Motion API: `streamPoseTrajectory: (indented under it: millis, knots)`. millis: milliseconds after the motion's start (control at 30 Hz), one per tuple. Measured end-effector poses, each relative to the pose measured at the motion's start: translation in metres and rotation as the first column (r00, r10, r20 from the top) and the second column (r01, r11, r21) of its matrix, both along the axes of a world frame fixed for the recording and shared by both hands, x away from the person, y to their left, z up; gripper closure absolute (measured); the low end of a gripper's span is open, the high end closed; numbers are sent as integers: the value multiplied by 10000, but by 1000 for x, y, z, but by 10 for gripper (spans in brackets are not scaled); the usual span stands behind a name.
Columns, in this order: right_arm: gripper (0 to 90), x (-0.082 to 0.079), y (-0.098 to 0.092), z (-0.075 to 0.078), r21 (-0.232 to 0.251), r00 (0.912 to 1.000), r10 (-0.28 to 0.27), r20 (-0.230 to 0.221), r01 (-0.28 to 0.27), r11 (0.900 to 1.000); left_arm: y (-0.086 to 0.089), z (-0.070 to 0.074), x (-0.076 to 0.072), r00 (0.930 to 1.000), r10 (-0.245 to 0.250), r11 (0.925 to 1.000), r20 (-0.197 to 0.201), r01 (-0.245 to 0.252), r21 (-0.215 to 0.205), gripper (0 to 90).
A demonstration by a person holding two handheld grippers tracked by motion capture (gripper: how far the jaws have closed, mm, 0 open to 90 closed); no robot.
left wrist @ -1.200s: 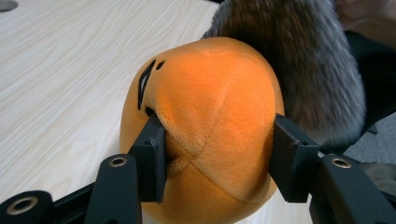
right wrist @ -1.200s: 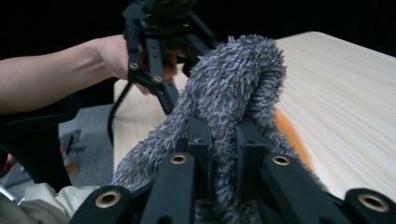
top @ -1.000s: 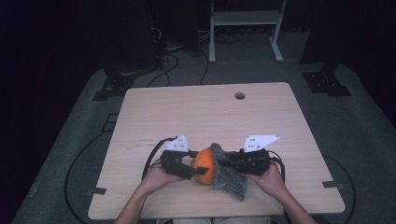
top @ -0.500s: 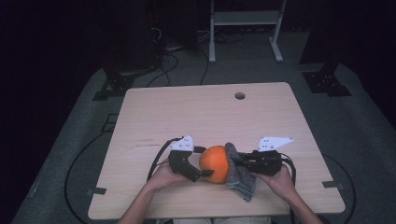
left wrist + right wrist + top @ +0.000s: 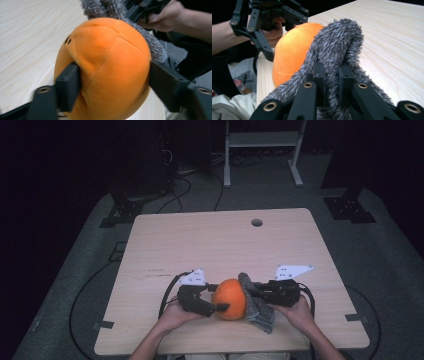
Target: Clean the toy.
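Note:
An orange plush ball [image 5: 230,297] rests near the table's front edge, between both hands. My left gripper [image 5: 218,298] has one jaw on each side of the ball [image 5: 107,65]. Its jaws have just been closing, and the left pad [image 5: 68,87] dents the plush. A grey furry cover [image 5: 257,307] clings to the ball's right side and droops toward the table edge. My right gripper [image 5: 257,292] is shut on a fold of that fur [image 5: 339,42]; its jaws [image 5: 331,72] pinch it tight, with the ball [image 5: 292,55] just beyond.
The light wooden table [image 5: 210,245] has a round cable hole [image 5: 257,222] near its far edge. Behind it stand a white frame [image 5: 260,140] and dark stands, on grey carpet with cables. The person's forearms enter from the bottom edge.
My right gripper has moved to the right with the grey fur, baring more of the orange ball. The left gripper's jaws opened and then closed on the ball again.

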State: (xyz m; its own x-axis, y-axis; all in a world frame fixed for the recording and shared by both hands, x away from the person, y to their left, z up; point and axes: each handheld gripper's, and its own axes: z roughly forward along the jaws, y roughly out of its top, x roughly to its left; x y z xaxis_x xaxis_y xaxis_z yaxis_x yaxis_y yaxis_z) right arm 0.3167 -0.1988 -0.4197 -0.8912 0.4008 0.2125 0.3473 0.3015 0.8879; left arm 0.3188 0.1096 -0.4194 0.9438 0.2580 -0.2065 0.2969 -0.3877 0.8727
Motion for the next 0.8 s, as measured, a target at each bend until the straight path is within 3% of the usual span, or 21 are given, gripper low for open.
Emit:
streamPoseTrajectory:
  millis: [67,133,200,300,333,433,600,667,700,733,800]
  knots:
    - [792,0,-2,0,-127,10000,-26,64,27,9999,2,-5,4,9999,107,9999,80,-107,-54,65]
    - [791,0,-1,0,-123,10000,58,45,-58,9999,0,-10,7,9995,242,9997,192,-244,89,35]
    - [791,0,0,0,-129,9999,118,92,-117,9998,-3,-14,10,10000,66,9999,-15,-66,117,28]
    - [790,0,0,-1,-189,9999,129,56,-128,9997,-6,-14,8,9997,-99,9999,226,99,41,147]
    - [790,0,-1,-1,-195,9998,179,6,-179,9996,-5,-11,3,9976,-101,9997,680,85,238,235]
    - [791,-2,-3,4,-99,9998,194,106,-193,9998,-2,-5,0,9961,215,9990,858,-247,371,364]
    - [792,-10,6,29,407,9936,431,1040,-476,9980,-6,1,-8,9806,726,9900,1820,-930,1059,399]
    - [792,-15,21,38,148,9866,725,1465,-755,9970,-9,1,-12,9736,631,9901,2194,-886,1085,404]
    - [792,-16,28,39,-204,9840,812,1584,-789,9967,-11,2,-14,9687,522,9881,2427,-853,1278,406]
    - [793,-16,34,37,-633,9822,863,1668,-766,9950,-12,1,-15,9677,482,9867,2475,-847,1388,409]
    - [795,-13,34,31,-717,9856,800,1489,-699,9950,-9,-2,-14,9724,513,9882,2277,-823,1289,410]
